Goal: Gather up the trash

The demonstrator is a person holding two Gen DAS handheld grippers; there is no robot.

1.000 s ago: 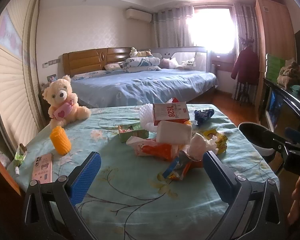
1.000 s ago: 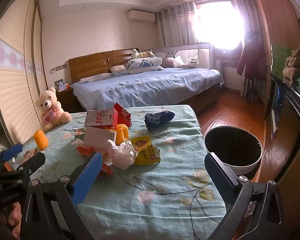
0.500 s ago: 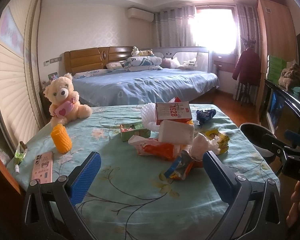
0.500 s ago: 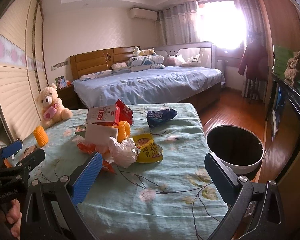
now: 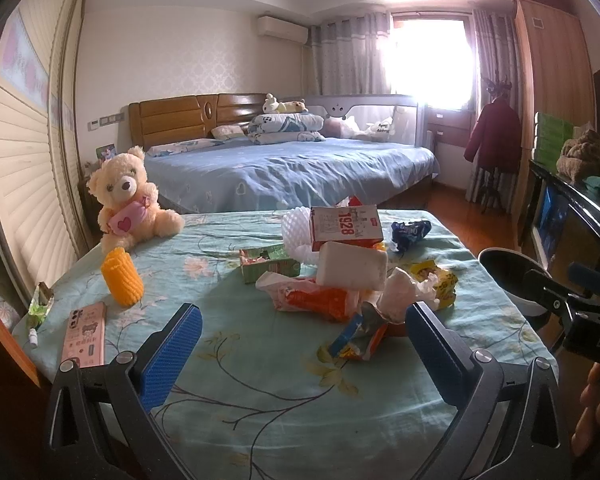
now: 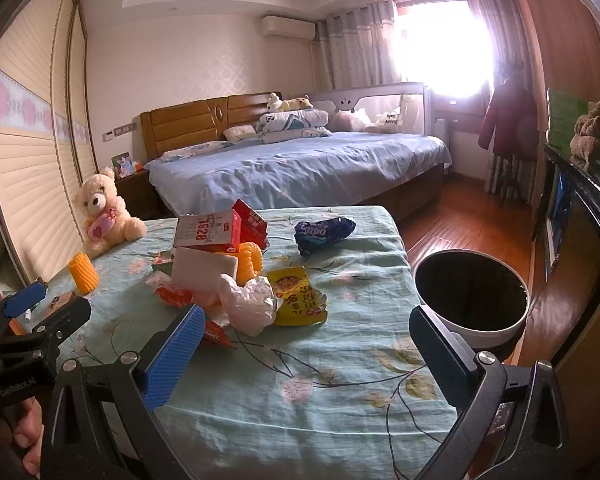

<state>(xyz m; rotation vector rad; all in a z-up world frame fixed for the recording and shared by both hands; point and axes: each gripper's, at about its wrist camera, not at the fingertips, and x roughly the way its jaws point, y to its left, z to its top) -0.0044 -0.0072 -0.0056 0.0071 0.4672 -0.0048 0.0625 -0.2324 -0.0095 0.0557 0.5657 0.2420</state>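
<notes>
A heap of trash lies mid-table: a red and white "1928" carton, a white foam block, a crumpled white bag, a yellow wrapper, an orange wrapper and a blue packet. A black bin with a white rim stands on the floor off the table's right edge. My left gripper is open, just short of the heap. My right gripper is open over the near table edge, between heap and bin.
A teddy bear, an orange ribbed cup, a pink phone-like box and a green carton sit on the floral tablecloth. A bed lies behind, and a dark cabinet runs along the right.
Both grippers have edged slightly forward toward the heap, so it looks a little larger. Nothing on the table has moved and both stay open.
</notes>
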